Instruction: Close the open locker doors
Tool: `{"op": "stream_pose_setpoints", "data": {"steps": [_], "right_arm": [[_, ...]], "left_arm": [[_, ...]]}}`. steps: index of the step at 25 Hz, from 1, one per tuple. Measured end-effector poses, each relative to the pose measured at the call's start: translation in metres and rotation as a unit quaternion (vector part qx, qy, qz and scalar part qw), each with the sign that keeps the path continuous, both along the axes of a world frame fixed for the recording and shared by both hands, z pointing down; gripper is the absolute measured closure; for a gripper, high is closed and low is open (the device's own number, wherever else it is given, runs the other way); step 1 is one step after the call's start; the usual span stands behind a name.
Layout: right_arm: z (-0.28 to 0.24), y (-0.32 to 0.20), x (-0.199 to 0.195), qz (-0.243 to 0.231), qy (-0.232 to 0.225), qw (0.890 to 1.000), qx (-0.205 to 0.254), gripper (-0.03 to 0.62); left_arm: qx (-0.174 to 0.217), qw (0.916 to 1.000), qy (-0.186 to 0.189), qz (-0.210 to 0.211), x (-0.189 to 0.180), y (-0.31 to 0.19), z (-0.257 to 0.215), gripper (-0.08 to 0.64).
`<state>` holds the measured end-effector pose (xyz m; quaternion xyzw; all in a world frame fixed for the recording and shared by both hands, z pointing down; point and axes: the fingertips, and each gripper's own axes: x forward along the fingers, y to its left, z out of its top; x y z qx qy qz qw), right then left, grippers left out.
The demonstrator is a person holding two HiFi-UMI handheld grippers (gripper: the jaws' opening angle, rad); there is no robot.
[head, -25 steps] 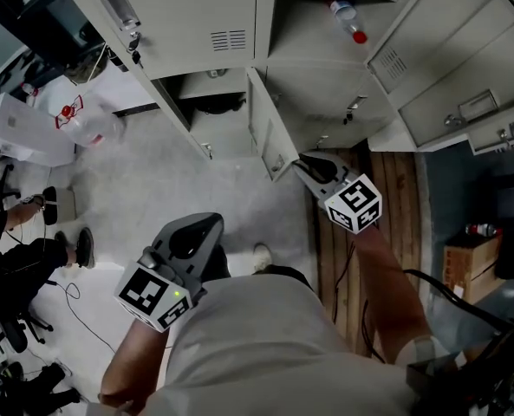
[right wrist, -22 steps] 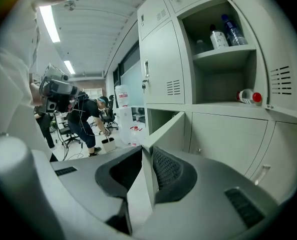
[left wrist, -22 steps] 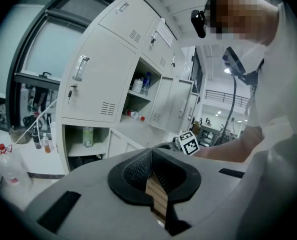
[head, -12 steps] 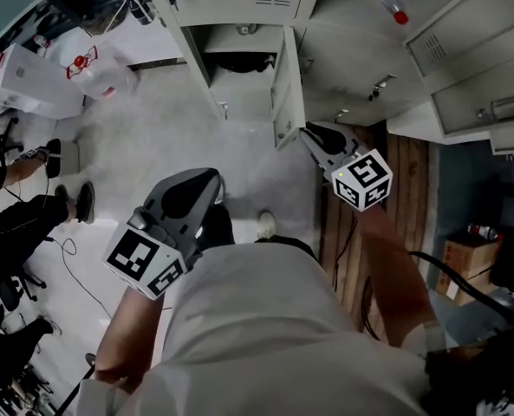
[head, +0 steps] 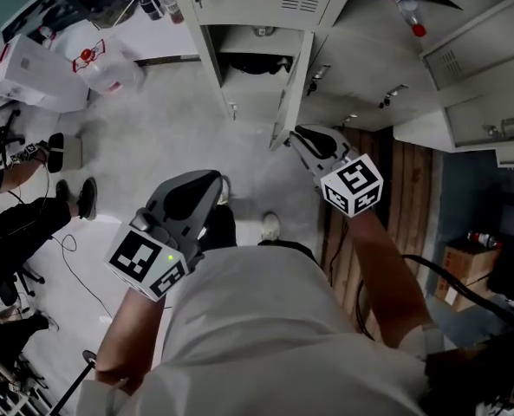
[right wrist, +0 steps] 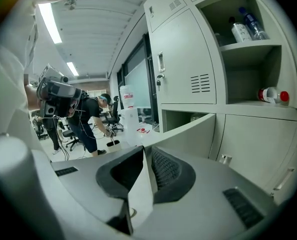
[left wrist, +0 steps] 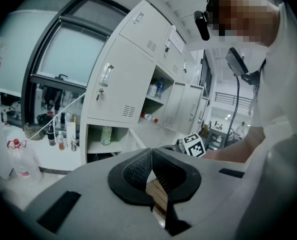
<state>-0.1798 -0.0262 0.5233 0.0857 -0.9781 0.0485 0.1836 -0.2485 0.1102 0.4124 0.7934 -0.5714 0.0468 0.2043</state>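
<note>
A low grey locker door [head: 295, 81] stands open, its free edge pointing out over the floor. My right gripper [head: 293, 135] is at that edge. In the right gripper view the door [right wrist: 198, 131] runs in between the pads; the jaws have just been closing and my right gripper [right wrist: 144, 151] is shut on the door's edge. My left gripper [head: 217, 180] hangs lower left, apart from the lockers. It is shut [left wrist: 151, 153] with nothing between its pads. Further right, larger locker doors [head: 465, 55] also stand open, and a bottle [head: 410, 11] lies on a shelf behind them.
A seated person [head: 14, 224] and cables are at the far left. A white box [head: 40, 72] and a clear water jug [head: 100, 63] stand left of the lockers. To the right are wooden floorboards [head: 413, 198] and a cardboard box [head: 465, 263].
The right gripper has carried the door's free edge leftward, so the door has swung partway toward its opening. The left gripper has drifted a little. The lockers sit higher in the head view.
</note>
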Motion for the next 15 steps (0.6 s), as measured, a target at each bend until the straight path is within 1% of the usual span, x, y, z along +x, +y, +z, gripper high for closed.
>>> {"op": "stream_pose_setpoints", "data": {"steps": [6, 15], "right_arm": [[0.001, 0.004, -0.028, -0.011, 0.001, 1.0, 0.0, 0.538], [-0.002, 0.008, -0.069, -0.023, 0.008, 1.0, 0.012, 0.538]], "left_arm": [[-0.006, 1.0, 0.005, 0.006, -0.017, 0.0, 0.005, 0.548], [0.002, 0.9998, 0.008, 0.015, -0.049, -0.004, 0.004, 0.548]]}}
